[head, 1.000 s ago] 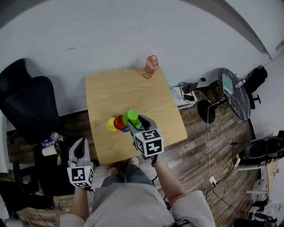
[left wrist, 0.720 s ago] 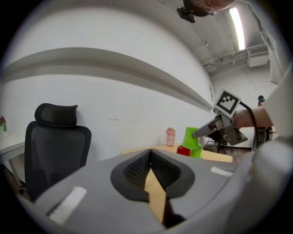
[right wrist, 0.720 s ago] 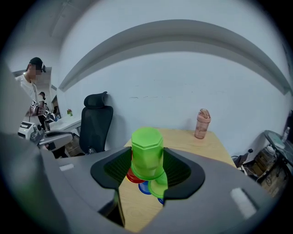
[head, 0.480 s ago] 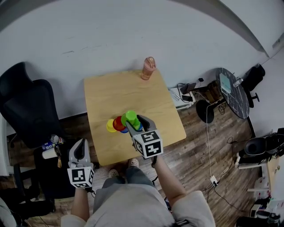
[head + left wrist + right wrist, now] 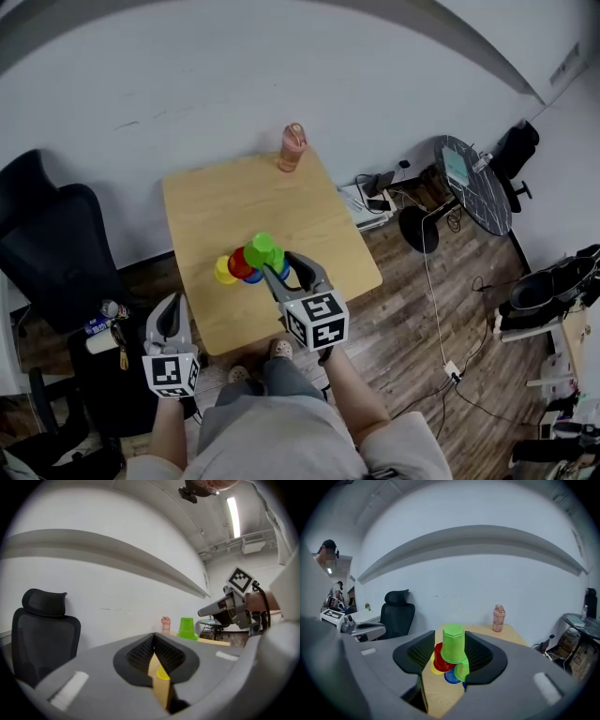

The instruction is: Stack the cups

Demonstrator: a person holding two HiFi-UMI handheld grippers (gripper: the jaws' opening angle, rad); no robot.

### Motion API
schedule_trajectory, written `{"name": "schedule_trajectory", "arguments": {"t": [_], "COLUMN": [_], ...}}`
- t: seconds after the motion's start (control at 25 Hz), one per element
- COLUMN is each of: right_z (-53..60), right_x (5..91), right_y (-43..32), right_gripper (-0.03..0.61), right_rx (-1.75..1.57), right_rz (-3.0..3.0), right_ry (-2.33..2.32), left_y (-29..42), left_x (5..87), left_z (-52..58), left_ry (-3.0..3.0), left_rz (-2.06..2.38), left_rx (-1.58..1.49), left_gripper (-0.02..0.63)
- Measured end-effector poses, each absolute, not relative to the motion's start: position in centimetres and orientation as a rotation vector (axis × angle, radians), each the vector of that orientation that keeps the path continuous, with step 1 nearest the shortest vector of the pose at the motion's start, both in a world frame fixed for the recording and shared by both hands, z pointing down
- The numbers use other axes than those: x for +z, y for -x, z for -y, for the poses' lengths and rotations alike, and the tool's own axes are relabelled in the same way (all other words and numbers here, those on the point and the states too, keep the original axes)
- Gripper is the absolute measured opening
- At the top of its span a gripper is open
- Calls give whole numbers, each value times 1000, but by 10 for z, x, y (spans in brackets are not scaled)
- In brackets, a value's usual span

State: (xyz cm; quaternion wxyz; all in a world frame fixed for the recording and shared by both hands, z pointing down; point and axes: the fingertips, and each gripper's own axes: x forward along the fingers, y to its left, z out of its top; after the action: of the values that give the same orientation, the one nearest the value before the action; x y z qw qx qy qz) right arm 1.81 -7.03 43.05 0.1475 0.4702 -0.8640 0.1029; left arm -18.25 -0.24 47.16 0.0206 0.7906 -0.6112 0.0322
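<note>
Left gripper (image 5: pixel 171 302) sits short of the counter (image 5: pixel 234 202), jaws pressed together. Right gripper (image 5: pixel 282 268) is over the counter, jaws spread. Upside-down green cup (image 5: pixel 453 644) is between them, gap showing at the left pad. It tops the cluster mid-counter: red cup (image 5: pixel 439 660), yellow cup (image 5: pixel 223 271), blue cup (image 5: pixel 451 677), second green cup (image 5: pixel 462 670). Pink bottle (image 5: pixel 292 148) at the far edge.

Colours before the right gripper (image 5: pixel 450 639)
Green cup (image 5: pixel 453 645) is seen straight ahead, red cup (image 5: pixel 437 660) and yellow cup (image 5: pixel 433 670) leftward, blue cup (image 5: pixel 451 677) lower
</note>
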Motion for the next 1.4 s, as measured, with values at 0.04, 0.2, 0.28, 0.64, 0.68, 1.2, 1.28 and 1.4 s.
{"name": "schedule_trajectory", "arguments": {"t": [0.04,0.2,0.28,0.64,0.68,1.2,1.28,1.4], "right_z": [67,56,51,31,28,-3,-8,-14], "right_x": [428,416,410,392,390,367,366,365], "right_y": [-20,-30,-36,-64,-67,-107,-113,-121], "right_gripper": [199,104,61,3,3,3,3,3], "right_rx": [284,220,201,141,132,72,60,44], "right_rz": [2491,2492,2500,2527,2535,2643,2647,2655], "right_ry": [-1370,-1450,-1489,-1552,-1555,-1598,-1607,-1621], "left_y": [181,172,167,146,144,107,103,98], "left_x": [470,458,451,424,421,395,393,392], "left_z": [3,6,7,3,1,-22,-27,-32], "left_ry": [-2462,-2504,-2523,-2546,-2543,-2543,-2543,-2542], "left_rz": [1890,1878,1876,1900,1906,1943,1945,1946], "left_rx": [97,82,76,26,22,-15,-19,-24], "left_gripper": [57,58,58,58,58,58,58,58]}}
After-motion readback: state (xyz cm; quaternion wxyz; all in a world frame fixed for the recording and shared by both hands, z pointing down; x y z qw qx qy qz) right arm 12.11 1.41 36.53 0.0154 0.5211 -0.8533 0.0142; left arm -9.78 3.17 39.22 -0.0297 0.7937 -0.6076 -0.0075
